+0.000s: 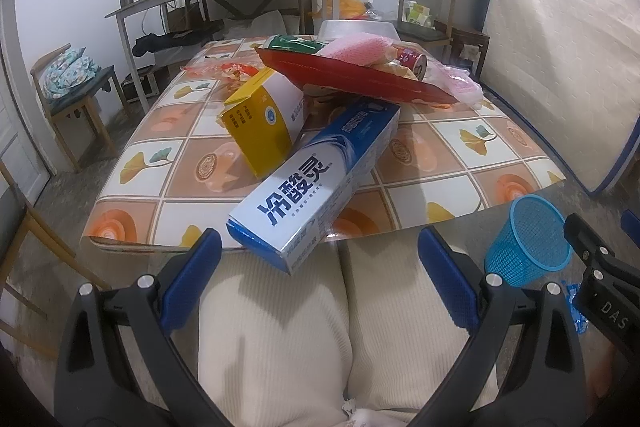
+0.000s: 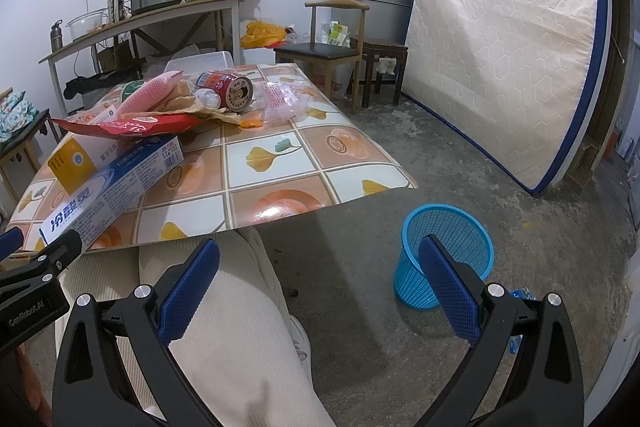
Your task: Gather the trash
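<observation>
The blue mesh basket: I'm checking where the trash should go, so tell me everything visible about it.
The blue mesh basket is a round, tapered bin, apparently plastic, with a solid rim. It stands upright and looks empty on the concrete floor, beside the table's near corner. Nothing grips it; a blue wrapper lies by its base.

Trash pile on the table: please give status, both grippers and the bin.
Left gripper open, empty, above the lap. Right gripper open, empty. Toothpaste box nearest, overhanging table edge. Blue mesh bin upright on floor, nothing in the way.
</observation>
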A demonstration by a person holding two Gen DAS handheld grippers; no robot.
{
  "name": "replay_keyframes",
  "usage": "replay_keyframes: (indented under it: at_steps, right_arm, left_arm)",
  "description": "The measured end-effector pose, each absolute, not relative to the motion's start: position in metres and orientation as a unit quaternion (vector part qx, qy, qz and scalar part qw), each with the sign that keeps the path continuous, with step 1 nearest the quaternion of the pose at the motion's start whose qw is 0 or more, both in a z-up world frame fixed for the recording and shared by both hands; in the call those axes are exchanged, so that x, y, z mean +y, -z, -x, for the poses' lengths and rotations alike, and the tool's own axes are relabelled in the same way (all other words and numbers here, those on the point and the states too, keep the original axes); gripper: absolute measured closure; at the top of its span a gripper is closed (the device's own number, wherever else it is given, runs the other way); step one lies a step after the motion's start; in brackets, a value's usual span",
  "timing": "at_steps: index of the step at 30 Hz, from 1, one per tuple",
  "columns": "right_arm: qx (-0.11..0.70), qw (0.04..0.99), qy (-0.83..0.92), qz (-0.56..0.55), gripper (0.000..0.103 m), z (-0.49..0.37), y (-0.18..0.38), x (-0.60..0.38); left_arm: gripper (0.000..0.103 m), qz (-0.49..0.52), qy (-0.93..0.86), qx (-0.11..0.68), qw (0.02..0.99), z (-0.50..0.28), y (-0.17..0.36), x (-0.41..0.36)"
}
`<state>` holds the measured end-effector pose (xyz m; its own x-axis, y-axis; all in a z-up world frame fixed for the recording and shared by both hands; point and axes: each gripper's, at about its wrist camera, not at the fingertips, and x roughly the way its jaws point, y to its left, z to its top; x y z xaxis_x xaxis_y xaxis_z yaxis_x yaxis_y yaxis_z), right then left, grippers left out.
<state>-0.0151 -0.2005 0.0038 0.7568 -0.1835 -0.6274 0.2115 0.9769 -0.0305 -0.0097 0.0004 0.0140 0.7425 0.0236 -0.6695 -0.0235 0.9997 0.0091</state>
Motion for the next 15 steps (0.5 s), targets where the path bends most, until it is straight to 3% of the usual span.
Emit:
replay_keyframes:
  at_steps: [15]
  right_arm:
    - [0.334,0.936,0.105,-0.021,0.006,0.0156,-0.0010,-0.1993]
  left_arm:
    - [0.008,0.001,-0.015,0.361,0.932,0.0098,-0.0116,0.0015]
